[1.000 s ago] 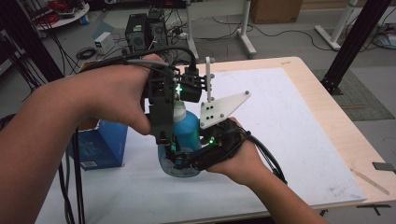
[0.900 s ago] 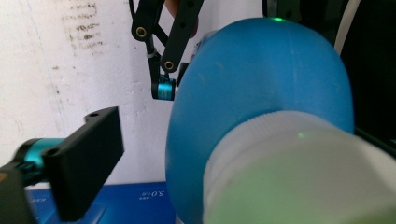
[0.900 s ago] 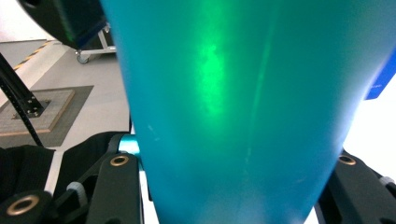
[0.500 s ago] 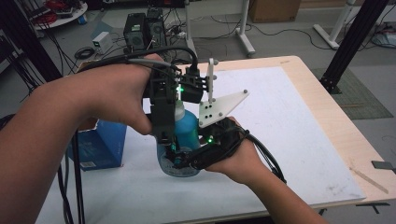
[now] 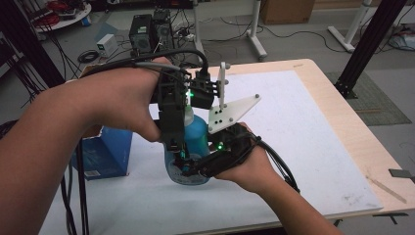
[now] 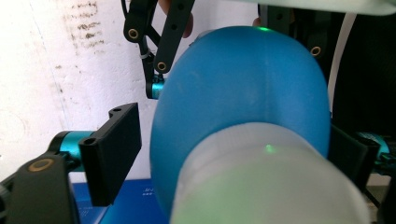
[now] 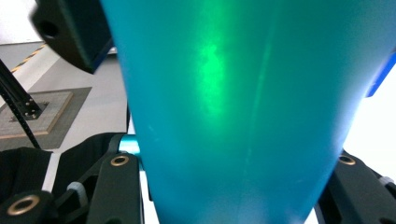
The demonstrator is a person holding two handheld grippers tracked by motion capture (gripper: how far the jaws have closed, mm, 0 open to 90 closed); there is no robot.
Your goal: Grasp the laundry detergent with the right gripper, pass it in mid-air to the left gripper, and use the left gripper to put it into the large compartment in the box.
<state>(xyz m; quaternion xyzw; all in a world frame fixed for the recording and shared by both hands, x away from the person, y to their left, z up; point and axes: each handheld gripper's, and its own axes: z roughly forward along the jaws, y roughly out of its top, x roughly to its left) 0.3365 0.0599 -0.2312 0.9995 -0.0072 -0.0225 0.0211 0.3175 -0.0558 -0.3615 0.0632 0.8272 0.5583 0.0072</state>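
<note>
Wide desk (image 5: 318,147) with a white top, wood showing along the right edge and the far edge.

Blue box (image 5: 105,154) at the left edge of the desk, just beside the hands.

Blue bottle (image 5: 198,132) (image 6: 243,93) (image 7: 233,116) upright near the middle of the front edge, between the two hands. Right beside the blue box, but not touching it.

Left gripper (image 5: 180,152) (image 6: 233,154) coming down from above, over the top of the bottle. Jaws spread wide, one on each side of the round blue shoulder, with a thin gap beside the one jaw in plain sight.

Right gripper (image 5: 188,169) (image 7: 233,186) low down by the bottom of the bottle, reaching in from the right. Jaws pressed tight on both sides of the blue body.

Pale cap (image 5: 187,115) (image 6: 266,186) on top of the bottle, blurry and very close in the left gripper view.

Little green lights glowing on both grippers.
</note>
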